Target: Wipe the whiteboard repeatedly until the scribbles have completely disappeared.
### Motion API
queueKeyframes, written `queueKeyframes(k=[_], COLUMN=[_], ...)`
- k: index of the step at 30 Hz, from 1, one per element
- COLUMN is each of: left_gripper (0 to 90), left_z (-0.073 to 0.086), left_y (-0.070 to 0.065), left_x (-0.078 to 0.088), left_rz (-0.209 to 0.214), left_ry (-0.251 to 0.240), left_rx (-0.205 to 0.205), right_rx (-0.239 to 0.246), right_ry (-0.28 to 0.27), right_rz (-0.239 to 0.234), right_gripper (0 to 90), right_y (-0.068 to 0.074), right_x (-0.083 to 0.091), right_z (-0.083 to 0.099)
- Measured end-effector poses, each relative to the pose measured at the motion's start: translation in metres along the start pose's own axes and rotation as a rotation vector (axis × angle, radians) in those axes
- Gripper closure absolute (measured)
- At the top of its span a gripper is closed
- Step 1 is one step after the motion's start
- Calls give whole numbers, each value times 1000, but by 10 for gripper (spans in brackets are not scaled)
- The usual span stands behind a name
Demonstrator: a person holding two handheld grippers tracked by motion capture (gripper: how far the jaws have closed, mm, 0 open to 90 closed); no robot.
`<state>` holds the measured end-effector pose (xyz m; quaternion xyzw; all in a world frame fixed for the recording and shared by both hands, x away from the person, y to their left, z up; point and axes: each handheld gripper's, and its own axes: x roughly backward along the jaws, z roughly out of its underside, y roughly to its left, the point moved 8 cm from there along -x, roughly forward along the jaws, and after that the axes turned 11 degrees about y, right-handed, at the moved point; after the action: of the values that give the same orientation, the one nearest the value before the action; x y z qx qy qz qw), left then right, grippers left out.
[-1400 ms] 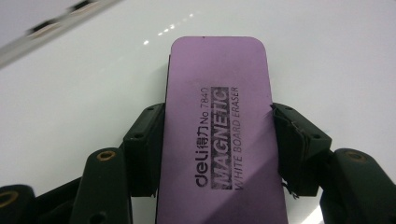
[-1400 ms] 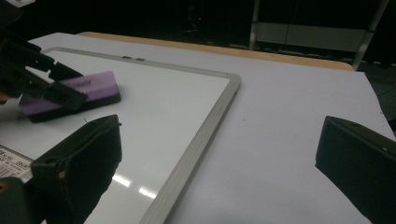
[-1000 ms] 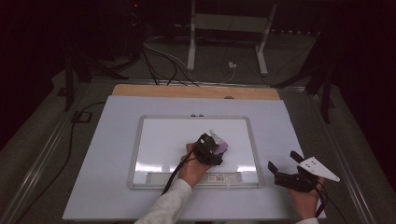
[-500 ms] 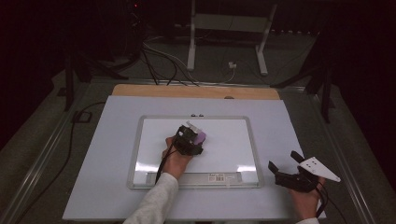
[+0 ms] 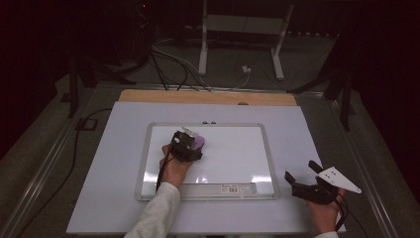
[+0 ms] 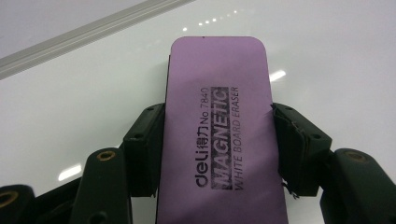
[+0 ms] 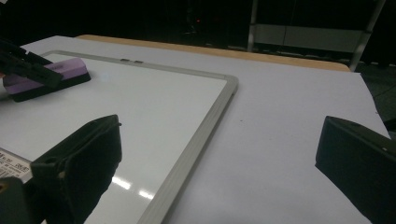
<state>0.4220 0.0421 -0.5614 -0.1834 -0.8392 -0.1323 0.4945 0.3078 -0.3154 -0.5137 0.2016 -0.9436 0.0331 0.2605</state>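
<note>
A purple whiteboard eraser (image 5: 198, 142) printed "MAGNETIC WHITE BOARD ERASER" lies flat on the whiteboard (image 5: 267, 148), in its upper left part. My left gripper (image 5: 187, 147) is shut on it, and in the left gripper view both black pads (image 6: 144, 144) press the long sides of the eraser (image 6: 219, 116). My right gripper (image 5: 301, 171) rests on the table off the board's lower right corner, held by a hand. Its jaws stand wide open with nothing between them, and beyond them are the board's frame (image 7: 205, 121) and the eraser (image 7: 51, 77) far off.
The whiteboard lies on a white table sheet (image 5: 109, 163) with a wooden strip (image 5: 208, 97) along the far edge. A barcode label (image 5: 233, 188) sits on the board's near rim. Cables (image 5: 168, 64) and a metal stand (image 5: 237, 44) occupy the dark floor behind.
My left gripper has slid the eraser leftward and slightly away across the board, from right of centre to the upper left. The right gripper has not moved.
</note>
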Motion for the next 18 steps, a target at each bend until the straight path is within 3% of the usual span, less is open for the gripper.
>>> queueKeyframes(k=[6,18], left_gripper=[417,416], left_z=[3,7], left_y=[13,29], left_x=[1,1], left_rz=[-18,-45], left_ry=[-2,-9], left_rx=[43,82], right_rx=[-5,-1], right_ry=[1,0], right_rz=[-4,-2], right_gripper=[6,6], right_y=[1,1], right_x=[-1,0], right_z=[0,0])
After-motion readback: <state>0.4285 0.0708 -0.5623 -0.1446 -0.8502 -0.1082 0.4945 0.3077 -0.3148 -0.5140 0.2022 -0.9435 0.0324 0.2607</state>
